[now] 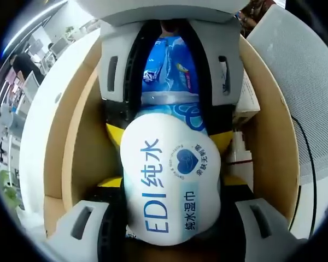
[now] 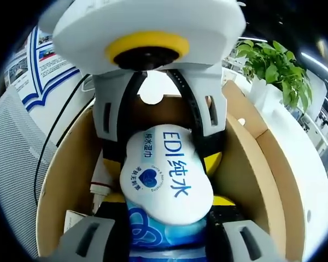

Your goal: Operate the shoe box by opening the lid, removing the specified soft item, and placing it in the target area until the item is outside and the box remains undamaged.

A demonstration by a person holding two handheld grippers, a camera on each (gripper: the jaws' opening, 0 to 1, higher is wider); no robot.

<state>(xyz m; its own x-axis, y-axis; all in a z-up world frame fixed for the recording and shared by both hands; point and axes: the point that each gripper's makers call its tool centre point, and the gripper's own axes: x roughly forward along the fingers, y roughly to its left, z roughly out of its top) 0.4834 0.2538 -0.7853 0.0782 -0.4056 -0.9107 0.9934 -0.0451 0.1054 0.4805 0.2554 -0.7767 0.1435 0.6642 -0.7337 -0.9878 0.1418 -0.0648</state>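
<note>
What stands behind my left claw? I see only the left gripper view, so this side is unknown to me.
Observer: Behind the left claw, which is shut on the pack, is the end wall of the box. That wall has a round hole.
Operator: And what is beyond the box?
Observer: A green plant stands past one long side of the box.
Operator: What is on the other side?
Observer: Posters with blue borders hang there.
</note>
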